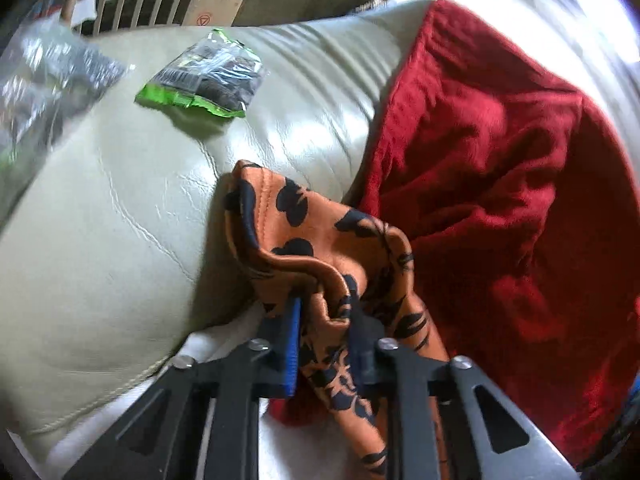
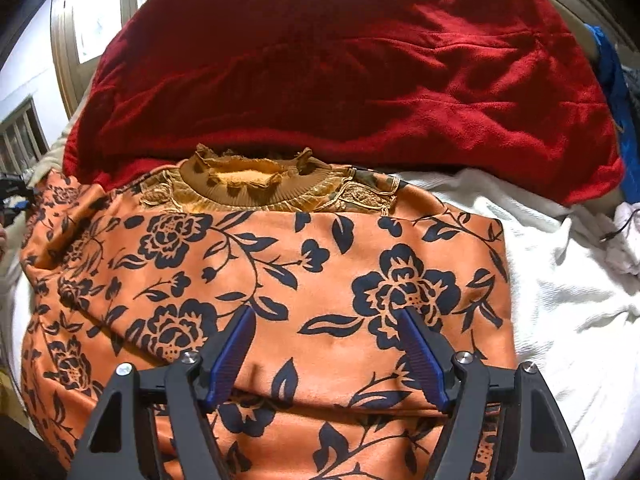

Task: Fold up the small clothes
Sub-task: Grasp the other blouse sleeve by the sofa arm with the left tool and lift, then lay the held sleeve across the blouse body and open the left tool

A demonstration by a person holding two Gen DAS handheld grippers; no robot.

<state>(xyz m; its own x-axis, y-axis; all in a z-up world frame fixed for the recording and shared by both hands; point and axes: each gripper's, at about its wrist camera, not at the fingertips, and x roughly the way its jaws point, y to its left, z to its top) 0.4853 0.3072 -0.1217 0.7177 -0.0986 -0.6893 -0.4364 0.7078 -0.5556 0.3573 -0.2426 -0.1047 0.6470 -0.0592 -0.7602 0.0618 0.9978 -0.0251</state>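
Left gripper (image 1: 324, 312) pinching orange floral top (image 2: 280, 280); right gripper (image 2: 326, 320) agape above it.

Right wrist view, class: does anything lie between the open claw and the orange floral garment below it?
Nothing visible does. The right claw hangs open directly over the orange floral garment, bare fabric showing between its fingers. The red blanket lies beyond the collar, out of the path.
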